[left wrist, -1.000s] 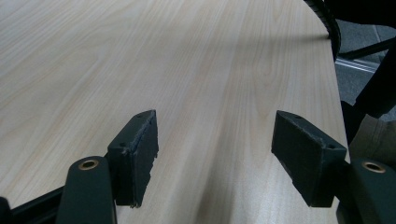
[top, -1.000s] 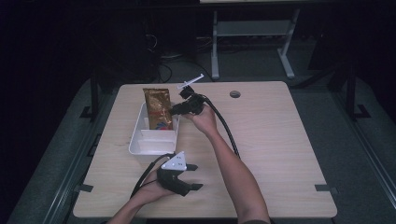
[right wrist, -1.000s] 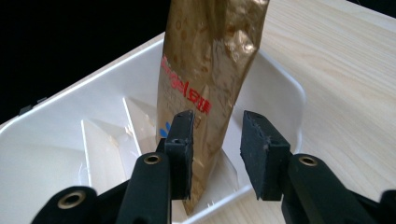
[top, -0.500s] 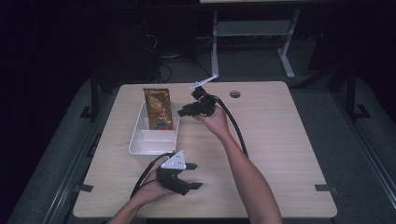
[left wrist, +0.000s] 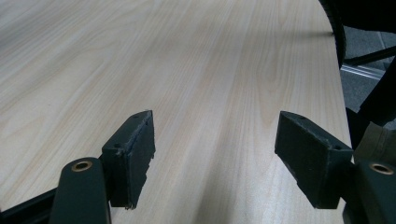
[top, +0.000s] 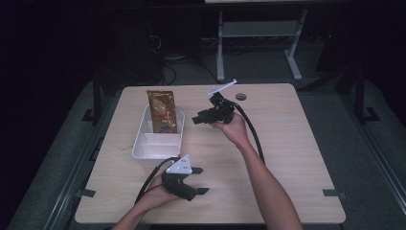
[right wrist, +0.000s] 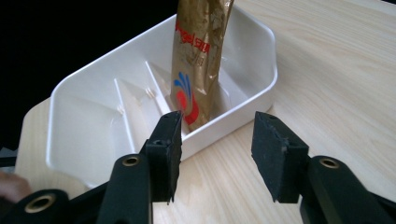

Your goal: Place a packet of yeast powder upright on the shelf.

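The right gripper is held above the table, just beside the white tray, and its jaws have just been opening; in the right gripper view they are seen standing apart, with nothing between the pads except the air in front of the tray wall. The gold packet is not gripped: it is seen past the jaws, standing in the tray and leaning against its far end. The tray is divided by thin white walls into several compartments. The packet's lower end, with a red and blue print, is placed in the end compartment nearest the far rim, while its upper part sticks out over that rim, as is seen in the high view. No other content can be seen in the remaining compartments. The left gripper is held low near the front edge of the table, well apart from the tray. Its jaws are spread wide, and only bare light wood is seen between them in the left gripper view. A black cable is trailed from the right gripper along the forearm.
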{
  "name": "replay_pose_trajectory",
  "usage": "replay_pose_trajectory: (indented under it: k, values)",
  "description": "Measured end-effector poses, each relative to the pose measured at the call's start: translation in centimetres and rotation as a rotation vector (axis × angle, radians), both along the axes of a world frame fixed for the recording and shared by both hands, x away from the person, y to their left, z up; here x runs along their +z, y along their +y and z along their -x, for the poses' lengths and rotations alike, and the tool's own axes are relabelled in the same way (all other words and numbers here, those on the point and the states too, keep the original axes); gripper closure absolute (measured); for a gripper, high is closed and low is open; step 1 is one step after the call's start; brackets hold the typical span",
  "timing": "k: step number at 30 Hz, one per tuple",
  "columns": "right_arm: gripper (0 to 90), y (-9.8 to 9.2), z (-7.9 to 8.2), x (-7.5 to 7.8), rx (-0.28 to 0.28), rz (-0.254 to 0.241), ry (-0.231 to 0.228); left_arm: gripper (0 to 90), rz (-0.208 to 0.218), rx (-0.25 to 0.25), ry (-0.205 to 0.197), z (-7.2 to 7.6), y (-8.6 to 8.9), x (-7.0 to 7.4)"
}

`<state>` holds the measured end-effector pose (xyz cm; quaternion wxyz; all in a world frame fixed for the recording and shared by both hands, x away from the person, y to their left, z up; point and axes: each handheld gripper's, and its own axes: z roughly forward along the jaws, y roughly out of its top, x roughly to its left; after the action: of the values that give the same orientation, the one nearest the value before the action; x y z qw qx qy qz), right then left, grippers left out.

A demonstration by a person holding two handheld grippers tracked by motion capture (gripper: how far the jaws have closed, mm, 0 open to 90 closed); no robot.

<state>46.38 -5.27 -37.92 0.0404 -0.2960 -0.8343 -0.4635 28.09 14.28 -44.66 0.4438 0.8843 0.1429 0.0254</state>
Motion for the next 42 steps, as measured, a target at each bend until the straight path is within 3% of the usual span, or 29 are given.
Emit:
replay_pose_trajectory:
  k: [21, 42]
  values:
    - [43.1, -7.1, 3.3, 0.1, -0.045, -0.031, 0.009, 26.6, 0.001, 0.022, 0.001, 0.1, 0.1, 0.0]
    - [39.4, -13.3, 7.3, -1.5, -0.113, -0.041, 0.009, 25.1, 0.003, 0.039, 0.006, 0.0, 0.0, 0.0]
